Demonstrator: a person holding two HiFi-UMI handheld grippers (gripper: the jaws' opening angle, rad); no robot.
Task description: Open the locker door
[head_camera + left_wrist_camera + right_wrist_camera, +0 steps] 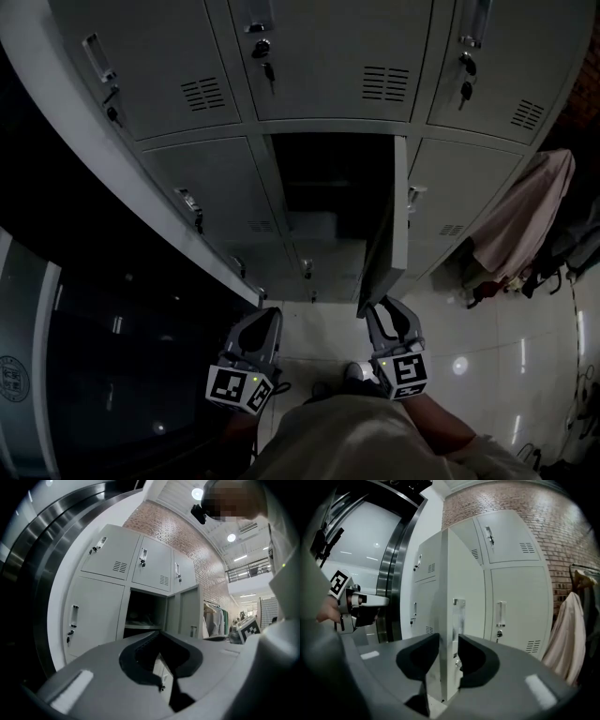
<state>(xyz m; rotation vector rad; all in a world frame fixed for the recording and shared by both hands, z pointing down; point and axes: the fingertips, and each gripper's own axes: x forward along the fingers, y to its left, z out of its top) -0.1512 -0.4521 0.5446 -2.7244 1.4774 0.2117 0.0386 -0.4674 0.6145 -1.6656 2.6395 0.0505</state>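
The grey locker door [398,216] of the middle compartment [328,178] stands swung out, edge-on toward me. My right gripper [389,314] is at the door's lower free edge. In the right gripper view the door [464,583] edge with its handle plate [458,616] stands between the two dark pads of the right gripper [449,641], and I see no firm pinch. My left gripper [261,328] hangs to the left, below the lockers, with nothing between its jaws. From the left gripper [161,639] view, the open door [190,611] and the dark compartment lie ahead.
Closed lockers with keys [268,70] surround the open one. A pale garment [525,211] hangs on a rack at the right. A curved metal frame and dark glass [84,309] run along the left. My shoe [356,372] rests on the glossy tiled floor.
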